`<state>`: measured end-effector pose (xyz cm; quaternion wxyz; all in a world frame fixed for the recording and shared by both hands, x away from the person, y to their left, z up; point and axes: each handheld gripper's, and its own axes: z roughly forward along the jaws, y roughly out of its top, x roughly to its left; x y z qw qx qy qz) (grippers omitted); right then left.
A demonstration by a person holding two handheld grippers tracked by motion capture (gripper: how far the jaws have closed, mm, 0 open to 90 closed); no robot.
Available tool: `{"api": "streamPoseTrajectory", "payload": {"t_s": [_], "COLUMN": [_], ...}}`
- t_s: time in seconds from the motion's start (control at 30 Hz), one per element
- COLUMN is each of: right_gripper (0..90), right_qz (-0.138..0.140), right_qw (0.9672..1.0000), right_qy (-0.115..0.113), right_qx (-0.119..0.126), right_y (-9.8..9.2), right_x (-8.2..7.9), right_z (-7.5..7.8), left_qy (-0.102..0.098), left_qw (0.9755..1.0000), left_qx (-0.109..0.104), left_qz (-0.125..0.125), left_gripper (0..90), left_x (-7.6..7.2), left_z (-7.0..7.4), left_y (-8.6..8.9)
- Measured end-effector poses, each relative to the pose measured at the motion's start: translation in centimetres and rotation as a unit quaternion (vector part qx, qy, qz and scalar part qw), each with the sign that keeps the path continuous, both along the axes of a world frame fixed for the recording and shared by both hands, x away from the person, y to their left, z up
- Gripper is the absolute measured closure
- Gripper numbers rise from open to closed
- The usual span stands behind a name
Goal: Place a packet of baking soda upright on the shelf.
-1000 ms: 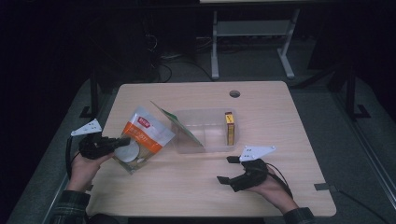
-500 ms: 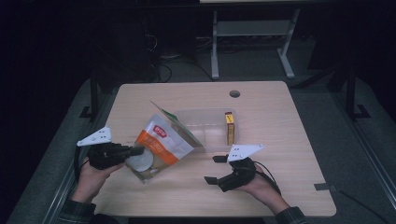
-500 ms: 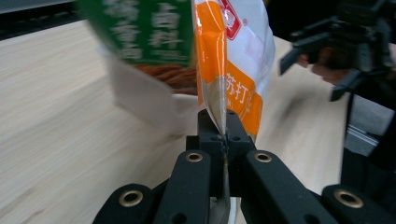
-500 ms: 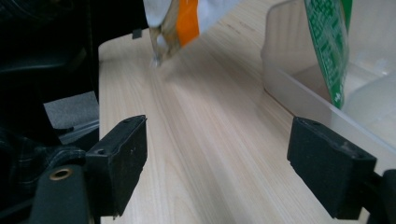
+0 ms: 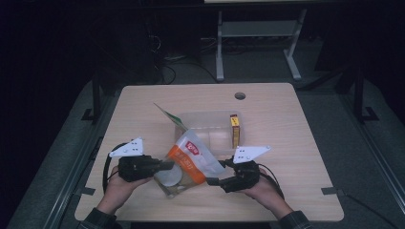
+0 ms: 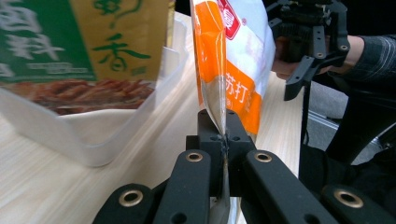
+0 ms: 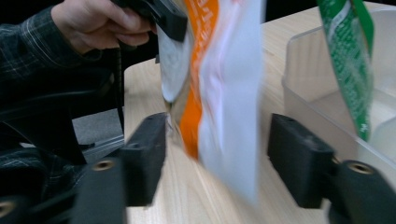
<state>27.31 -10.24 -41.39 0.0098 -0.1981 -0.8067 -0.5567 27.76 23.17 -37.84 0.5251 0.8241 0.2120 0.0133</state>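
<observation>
My left hand-held gripper (image 6: pixel 224 140) is pressed together on one edge seam of the orange snack bag (image 5: pixel 188 162), holding it upright just in front of the clear plastic bin (image 5: pixel 210 125). My right hand-held gripper (image 7: pixel 217 158) stands spread around the bag's opposite edge; its jaws have just been closing, with the bag between them but not yet pinched. The risk I see: the bag swings, so the right pads may catch only loose film and slip, or crush the crackers inside.
</observation>
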Motion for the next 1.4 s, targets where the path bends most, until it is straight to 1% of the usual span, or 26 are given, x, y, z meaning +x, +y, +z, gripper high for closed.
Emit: {"api": "streamPoseTrajectory", "payload": {"t_s": [0.13,0.17,0.23,0.3,0.37,0.47,0.5,0.53,0.57,0.6,0.63,0.67,0.7,0.73,0.8,0.87,1.0,1.03,1.07,1.13,1.17,1.2,1.27,1.33,1.37,1.4], "right_gripper": [54.8,58.1,64.6,71.6,81.0,89.3,89.6,89.6,89.8,89.9,89.9,90.0,90.0,90.0,90.0,90.0,90.0,90.0,90.0,90.0,90.0,90.0,90.0,90.0,90.0,90.0], "right_qz": [0.008,0.010,0.017,0.026,0.032,0.036,0.039,0.039,0.046,0.050,0.054,0.056,0.061,0.063,0.066,0.068,0.068,0.069,0.070,0.069,0.069,0.068,0.071,0.071,0.071,0.069], "right_qw": [0.9999,0.9999,0.9998,0.9995,0.9993,0.9990,0.9989,0.9989,0.9986,0.9983,0.9981,0.9980,0.9978,0.9977,0.9973,0.9970,0.9972,0.9973,0.9973,0.9975,0.9974,0.9975,0.9974,0.9974,0.9973,0.9973], "right_qy": [0.005,0.004,0.013,0.017,0.020,0.028,0.027,0.027,0.026,0.030,0.029,0.029,0.023,0.023,0.022,0.025,0.015,0.013,0.007,0.003,0.001,0.002,-0.004,-0.008,-0.019,-0.025], "right_qx": [-0.003,-0.002,-0.002,-0.003,-0.003,-0.005,-0.005,-0.005,-0.003,-0.002,0.003,0.007,0.010,0.012,0.021,0.026,0.026,0.023,0.019,0.017,0.018,0.020,0.015,0.004,-0.001,-0.007], "right_y": [0.6,0.7,0.9,1.1,1.3,1.3,1.3,1.3,1.2,1.2,1.2,1.2,1.2,1.1,0.9,0.7,0.4,0.3,0.2,-0.1,-0.4,-0.7,-0.9,-1.0,-1.1,-1.2], "right_x": [0.1,0.1,0.1,0.2,0.3,0.2,0.2,0.2,0.2,0.1,0.0,-0.1,-0.1,-0.2,-0.3,-0.2,-0.1,-0.3,-0.4,-0.6,-0.6,-0.6,-0.7,-0.9,-1.0,-1.1], "right_z": [-0.1,-0.1,-0.2,-0.3,-0.4,-0.3,-0.2,-0.2,-0.1,0.0,0.1,0.3,0.5,0.7,1.1,1.2,1.7,2.0,2.2,2.4,2.6,2.8,3.1,3.4,3.6,3.7], "left_qy": [0.005,0.003,0.006,0.004,0.004,0.005,0.001,0.001,0.002,0.002,0.004,-0.001,-0.003,-0.003,-0.006,-0.011,-0.016,-0.017,-0.015,-0.014,-0.014,-0.016,-0.022,-0.031,-0.029,-0.032], "left_qw": [0.9999,0.9999,0.9999,0.9999,0.9999,1.0000,1.0000,1.0000,1.0000,1.0000,1.0000,0.9999,0.9999,0.9999,0.9999,0.9997,0.9988,0.9984,0.9983,0.9983,0.9984,0.9984,0.9979,0.9977,0.9975,0.9973], "left_qx": [0.005,0.006,0.002,0.000,0.001,-0.004,0.002,0.002,0.004,0.007,0.007,0.010,0.012,0.010,0.013,0.021,0.038,0.046,0.048,0.045,0.045,0.045,0.053,0.057,0.062,0.065], "left_qz": [-0.009,-0.011,-0.013,-0.013,-0.012,-0.008,-0.004,-0.004,-0.001,-0.001,0.000,-0.001,-0.001,-0.003,-0.007,-0.009,-0.024,-0.027,-0.029,-0.032,-0.031,-0.031,-0.028,-0.021,-0.017,-0.015], "left_gripper": [89.7,89.7,89.7,89.7,89.7,89.7,89.7,89.6,89.6,89.6,89.6,89.6,89.6,89.6,89.5,89.4,87.3,86.0,84.3,82.0,78.5,76.3,71.7,65.1,59.1,55.3], "left_x": [0.0,0.0,0.0,0.0,0.0,0.1,0.2,0.2,0.2,0.3,0.3,0.3,0.3,0.3,0.4,0.4,0.4,0.4,0.4,0.4,0.4,0.4,0.3,0.2,0.1,0.2], "left_z": [-0.4,-0.5,-0.5,-0.4,-0.4,-0.5,-0.6,-0.6,-0.6,-0.7,-0.7,-0.8,-0.8,-0.8,-0.8,-1.0,-1.4,-1.6,-1.7,-1.8,-1.8,-1.8,-1.8,-1.9,-2.0,-2.1], "left_y": [-0.9,-1.0,-1.2,-1.3,-1.3,-1.2,-1.4,-1.4,-1.5,-1.6,-1.8,-2.0,-2.3,-2.6,-3.0,-3.8,-5.3,-5.6,-5.8,-6.1,-6.1,-6.1,-6.1,-6.1,-6.2,-6.2]}}
